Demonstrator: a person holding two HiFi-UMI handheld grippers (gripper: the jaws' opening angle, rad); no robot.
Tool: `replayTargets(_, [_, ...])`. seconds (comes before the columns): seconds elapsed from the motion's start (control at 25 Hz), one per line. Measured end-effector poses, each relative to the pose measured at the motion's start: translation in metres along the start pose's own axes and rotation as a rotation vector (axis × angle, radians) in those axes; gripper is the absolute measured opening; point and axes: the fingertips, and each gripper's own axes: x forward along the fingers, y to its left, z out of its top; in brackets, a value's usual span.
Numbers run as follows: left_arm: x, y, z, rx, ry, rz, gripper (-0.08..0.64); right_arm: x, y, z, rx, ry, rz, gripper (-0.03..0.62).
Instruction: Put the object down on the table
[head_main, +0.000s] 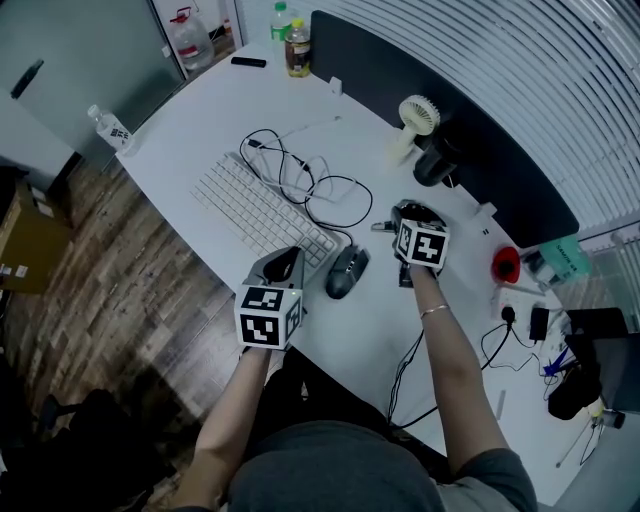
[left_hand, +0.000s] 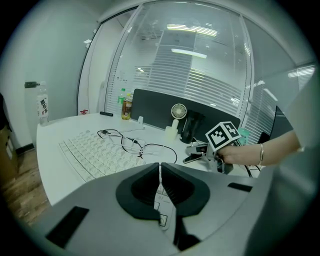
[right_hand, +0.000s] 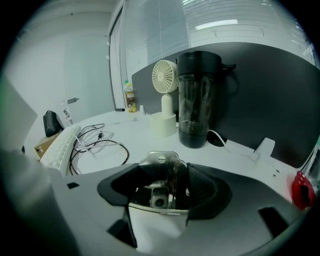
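Observation:
My right gripper (head_main: 406, 216) is shut on a small metal clip-like object (head_main: 384, 226), held low over the white table (head_main: 372, 345) right of the mouse. In the right gripper view the metal object (right_hand: 159, 161), a plate with a hole in it, sits between the pads of the right gripper (right_hand: 167, 175). The left gripper view shows the right gripper (left_hand: 214, 153) and the object (left_hand: 196, 153) sticking out to its left; whether it touches the table I cannot tell. My left gripper (head_main: 283, 263) hovers at the keyboard's near end, and its jaws (left_hand: 160, 169) are shut on nothing.
A white keyboard (head_main: 258, 212), a dark mouse (head_main: 346, 272) and a tangled black cable (head_main: 312, 182) lie left of the object. Behind it stand a small white fan (head_main: 414, 118) and a black jug (head_main: 437, 160). A red item (head_main: 506, 264) and chargers sit to the right.

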Motion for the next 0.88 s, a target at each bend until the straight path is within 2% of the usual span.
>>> replayTargets(0.88, [0.0018, 0.0085, 0.0003, -0.012, 0.005, 0.014, 0.031, 0.0076, 0.0048, -0.0037, 0.022, 0.004, 0.021, 0.293])
